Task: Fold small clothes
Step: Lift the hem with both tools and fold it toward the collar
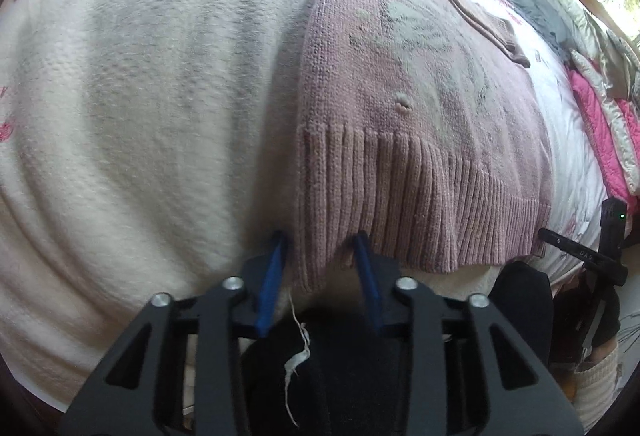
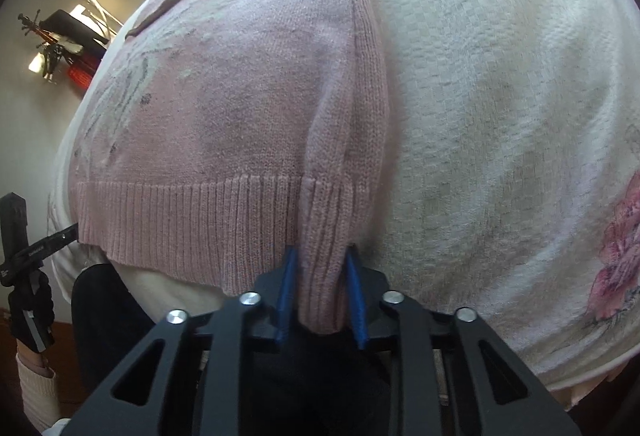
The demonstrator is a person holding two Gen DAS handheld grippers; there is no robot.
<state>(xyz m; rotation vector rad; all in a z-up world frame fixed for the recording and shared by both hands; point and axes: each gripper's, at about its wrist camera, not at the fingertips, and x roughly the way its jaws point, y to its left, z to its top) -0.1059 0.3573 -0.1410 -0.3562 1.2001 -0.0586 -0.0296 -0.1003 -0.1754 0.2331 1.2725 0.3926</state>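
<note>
Two hand-held grippers sit at the near hem of a pink knitted sweater [image 1: 404,84] with a faded pale motif, which lies flat on a white textured bedspread [image 1: 140,108] on the bed. In the left wrist view the sweater fills the centre and right of the frame. The left hand-held gripper [image 1: 320,268] at the bottom centre has its blue fingers [image 1: 274,280] parted, one on each side of the sweater's lower left corner of ribbed hem; they straddle the fabric with a gap, not pressing it. In the right wrist view the sweater fills the left and centre. The right hand-held gripper [image 2: 320,296] at the bottom centre has its blue fingers [image 2: 286,296] either side of a raised fold of ribbed hem at the sweater's right edge, closely flanking it; whether they pinch it I cannot tell. A heap of pink and grey clothes [image 1: 592,76] lies at the right edge of the left wrist view.
</note>
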